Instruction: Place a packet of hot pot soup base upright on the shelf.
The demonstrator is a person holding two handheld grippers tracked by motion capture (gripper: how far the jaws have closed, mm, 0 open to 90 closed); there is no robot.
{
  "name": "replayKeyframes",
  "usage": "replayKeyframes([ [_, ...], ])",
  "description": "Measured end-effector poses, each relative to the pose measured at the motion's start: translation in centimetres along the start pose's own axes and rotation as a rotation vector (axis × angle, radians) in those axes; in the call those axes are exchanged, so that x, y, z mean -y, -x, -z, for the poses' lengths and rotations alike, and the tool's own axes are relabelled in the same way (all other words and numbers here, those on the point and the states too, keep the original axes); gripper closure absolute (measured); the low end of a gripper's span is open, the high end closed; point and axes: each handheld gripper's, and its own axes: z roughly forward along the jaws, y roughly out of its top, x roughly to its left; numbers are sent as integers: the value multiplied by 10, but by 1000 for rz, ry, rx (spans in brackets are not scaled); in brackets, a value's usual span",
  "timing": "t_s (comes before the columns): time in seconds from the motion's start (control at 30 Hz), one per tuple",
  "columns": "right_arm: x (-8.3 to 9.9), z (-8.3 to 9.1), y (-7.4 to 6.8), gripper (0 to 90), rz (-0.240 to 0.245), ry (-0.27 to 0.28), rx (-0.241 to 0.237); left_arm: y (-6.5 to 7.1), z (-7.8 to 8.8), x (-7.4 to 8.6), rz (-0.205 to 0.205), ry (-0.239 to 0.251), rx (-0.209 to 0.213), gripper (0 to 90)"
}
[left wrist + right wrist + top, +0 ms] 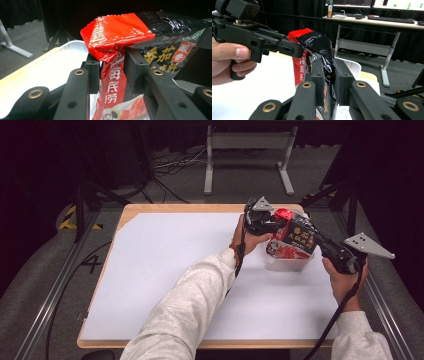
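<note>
Two grippers hold a red-and-black seasoning packet over the table's far right corner.

The left gripper has the packet between its jaws at the crumpled red end, though a sliver of gap shows on one side, so a firm pinch cannot be told. The right gripper clamps the black edge of the same packet. The packet stands upright in a clear plastic container on the white table sheet.

surface: wooden table | cover: white sheet | on sheet: clear plastic container
</note>
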Motion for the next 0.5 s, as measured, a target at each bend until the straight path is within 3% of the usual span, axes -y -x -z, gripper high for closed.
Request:
replayKeyframes([
  [0.5, -4, -2, -7, 720, 23, -26, 5, 2, 17, 0, -41, -32, -15, 619],
])
